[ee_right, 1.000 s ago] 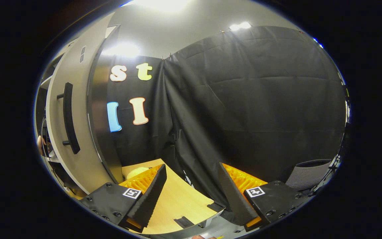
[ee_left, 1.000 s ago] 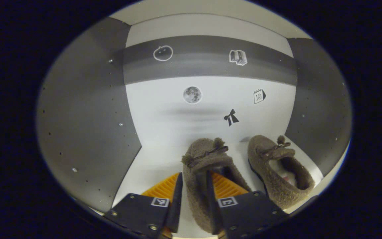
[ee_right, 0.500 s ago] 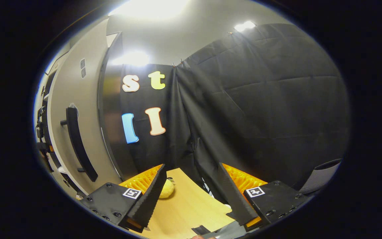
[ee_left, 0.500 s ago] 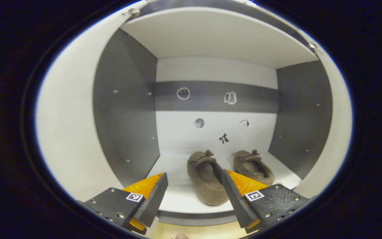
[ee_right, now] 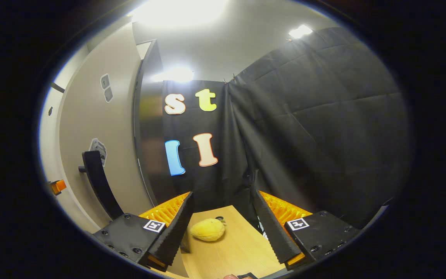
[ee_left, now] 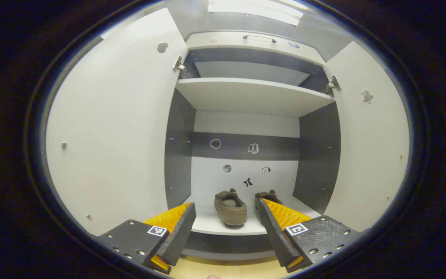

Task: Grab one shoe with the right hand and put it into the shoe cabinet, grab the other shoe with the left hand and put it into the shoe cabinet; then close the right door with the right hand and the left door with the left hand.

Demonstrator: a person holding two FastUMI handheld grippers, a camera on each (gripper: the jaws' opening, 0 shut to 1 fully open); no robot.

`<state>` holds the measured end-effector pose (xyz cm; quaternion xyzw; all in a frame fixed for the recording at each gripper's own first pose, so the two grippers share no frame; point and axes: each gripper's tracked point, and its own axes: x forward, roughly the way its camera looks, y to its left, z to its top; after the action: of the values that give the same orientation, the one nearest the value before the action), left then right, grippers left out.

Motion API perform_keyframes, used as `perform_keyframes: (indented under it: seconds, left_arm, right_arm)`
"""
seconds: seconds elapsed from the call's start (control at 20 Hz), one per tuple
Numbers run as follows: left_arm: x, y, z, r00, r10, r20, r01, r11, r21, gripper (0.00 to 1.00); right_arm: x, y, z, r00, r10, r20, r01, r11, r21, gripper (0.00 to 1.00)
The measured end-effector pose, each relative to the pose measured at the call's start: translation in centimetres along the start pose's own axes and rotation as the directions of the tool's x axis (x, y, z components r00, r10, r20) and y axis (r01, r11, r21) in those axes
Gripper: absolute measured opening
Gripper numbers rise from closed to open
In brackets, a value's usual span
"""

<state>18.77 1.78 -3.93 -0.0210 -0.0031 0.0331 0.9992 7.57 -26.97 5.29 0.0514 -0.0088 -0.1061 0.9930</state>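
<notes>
In the left gripper view, the left door (ee_left: 110, 128) of the shoe cabinet (ee_left: 254, 95) stands swung wide open, its pale inner face turned toward the camera. Past its hinged edge the cabinet's lower compartment lies open, with a shelf above it and a row of small stickers (ee_left: 246, 164) on the back wall. On the compartment floor the left shoe (ee_left: 230, 208) sits with its toe toward the back wall, and the right shoe (ee_left: 268, 196) stands just beside it, its heel end hidden behind a gripper finger, so whether the two touch cannot be told. The left gripper (ee_left: 226, 228) hangs in front of the cabinet with its fingers spread wide and nothing between them, apart from both shoes. Farther right, the right door (ee_left: 366, 143) is open as well.

In the right gripper view, the outer face of a cabinet door (ee_right: 91, 128) fills the left side, carrying a dark bar handle (ee_right: 99, 185). The right gripper (ee_right: 223, 226) is spread wide and empty, held over a light wooden floor (ee_right: 227, 252). A yellow plush toy (ee_right: 207, 229) lies on that floor between the fingers as seen from here, but farther off and untouched. The black cloth wall (ee_right: 316, 135) rises to the right.
</notes>
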Motion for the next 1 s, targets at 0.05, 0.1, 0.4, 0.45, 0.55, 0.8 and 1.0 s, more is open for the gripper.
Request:
perform_keyframes:
  seconds: [0.05, 0.1, 0.4, 0.45, 0.55, 0.8, 1.0]
  left_arm:
    - [-0.6, 0.1, 0.0, 1.000, 0.009, 0.012, -0.010, 1.000, 0.008, 1.00]
    - [-1.4, 0.3, -0.1, 0.999, 0.033, 0.019, -0.034, 0.999, 0.016, 1.00]
    - [-4.6, 1.5, -1.1, 0.981, 0.190, -0.046, -0.190, 0.982, -0.002, 0.94]
    - [-4.8, 1.6, -1.0, 0.978, 0.204, -0.049, -0.204, 0.979, 0.017, 0.94]
    - [-5.2, 1.7, -0.4, 0.972, 0.230, -0.046, -0.229, 0.973, 0.031, 0.94]
    - [-6.3, 1.1, -1.2, 0.966, 0.246, -0.082, -0.244, 0.969, 0.032, 0.94]
    - [-6.2, 0.6, -2.6, 0.968, 0.217, -0.124, -0.214, 0.976, 0.037, 0.94]
  right_arm:
    - [0.3, 0.6, 0.1, 1.000, 0.024, 0.000, -0.024, 1.000, 0.003, 0.98]
    - [0.7, 1.1, 0.3, 0.999, 0.047, -0.002, -0.047, 0.999, 0.005, 0.92]
    - [2.8, 4.2, 0.3, 0.971, 0.233, -0.050, -0.235, 0.972, -0.029, 0.98]
    - [2.9, 4.6, 0.4, 0.962, 0.267, -0.060, -0.269, 0.963, -0.030, 0.98]
    - [3.0, 5.9, 0.7, 0.939, 0.338, -0.063, -0.340, 0.940, -0.012, 0.98]
    - [1.4, 8.1, -0.2, 0.892, 0.440, -0.107, -0.429, 0.896, 0.109, 0.93]
    - [1.4, 8.2, 0.0, 0.891, 0.437, -0.121, -0.421, 0.897, 0.138, 0.97]
